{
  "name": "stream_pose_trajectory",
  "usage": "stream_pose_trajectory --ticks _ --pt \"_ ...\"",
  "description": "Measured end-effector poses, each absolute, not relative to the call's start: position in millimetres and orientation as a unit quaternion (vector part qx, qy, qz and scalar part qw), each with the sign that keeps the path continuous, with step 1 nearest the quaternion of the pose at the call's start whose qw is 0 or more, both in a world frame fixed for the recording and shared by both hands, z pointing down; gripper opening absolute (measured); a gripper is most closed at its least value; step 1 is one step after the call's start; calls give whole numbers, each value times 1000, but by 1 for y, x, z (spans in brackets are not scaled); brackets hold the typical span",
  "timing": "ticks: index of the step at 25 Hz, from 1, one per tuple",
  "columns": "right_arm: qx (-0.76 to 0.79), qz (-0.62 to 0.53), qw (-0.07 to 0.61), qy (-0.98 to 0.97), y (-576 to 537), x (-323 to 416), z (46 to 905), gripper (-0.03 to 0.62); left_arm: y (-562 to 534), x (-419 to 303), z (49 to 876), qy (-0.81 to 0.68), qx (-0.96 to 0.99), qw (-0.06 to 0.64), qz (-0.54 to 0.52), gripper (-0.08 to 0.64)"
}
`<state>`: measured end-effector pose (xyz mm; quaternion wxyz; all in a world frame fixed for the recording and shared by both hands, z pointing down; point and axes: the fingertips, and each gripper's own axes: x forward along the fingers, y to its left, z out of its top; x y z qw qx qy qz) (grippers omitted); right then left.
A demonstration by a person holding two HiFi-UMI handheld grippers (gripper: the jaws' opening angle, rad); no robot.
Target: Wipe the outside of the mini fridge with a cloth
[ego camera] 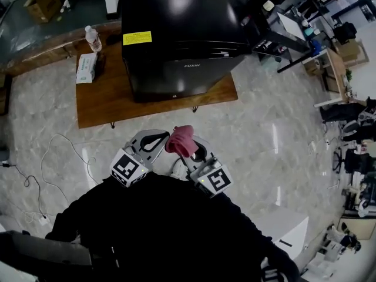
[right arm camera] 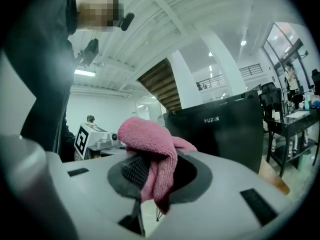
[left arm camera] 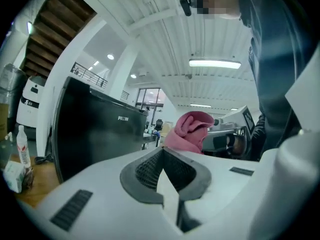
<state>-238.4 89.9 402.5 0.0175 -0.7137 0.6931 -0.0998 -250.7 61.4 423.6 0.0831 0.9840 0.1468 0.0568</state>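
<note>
Head view: black mini fridge [ego camera: 176, 34] stands on a low wooden desk [ego camera: 106, 101], with a yellow sticker [ego camera: 137, 38] on its top. Water bottle [ego camera: 92, 38] and tissue pack [ego camera: 86, 67] sit on the desk, left of the fridge. Both grippers are close to the person's body over the marble floor [ego camera: 264, 140], well apart from the fridge. Left gripper [ego camera: 163, 136] has its fingers tipped toward the right one. Right gripper [ego camera: 189, 151] carries a pink cloth [ego camera: 181, 140]. White cable [ego camera: 64, 151] lies loose on the floor at left.

Left gripper view: left gripper [left arm camera: 161, 154] fingers are clenched together, tips meeting, nothing between them. Cloth [left arm camera: 189, 131] shows just past the tips, fridge [left arm camera: 95, 129] beyond at left.

Right gripper view: right gripper [right arm camera: 150, 169] fingers are clamped on the cloth [right arm camera: 147, 136]. It is bunched above the pads, with a fold hanging down between them. Fridge [right arm camera: 225, 129] is ahead at right, not touched by the cloth. The left gripper's marker cube [right arm camera: 85, 139] shows at left.
</note>
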Motion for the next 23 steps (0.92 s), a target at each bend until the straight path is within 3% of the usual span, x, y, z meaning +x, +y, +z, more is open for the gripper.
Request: stream_pose_trajectory --ticks 23 --pt "-694 -77 26 715 112 -238 370 83 76 -262 384 100 992 68 46 2"
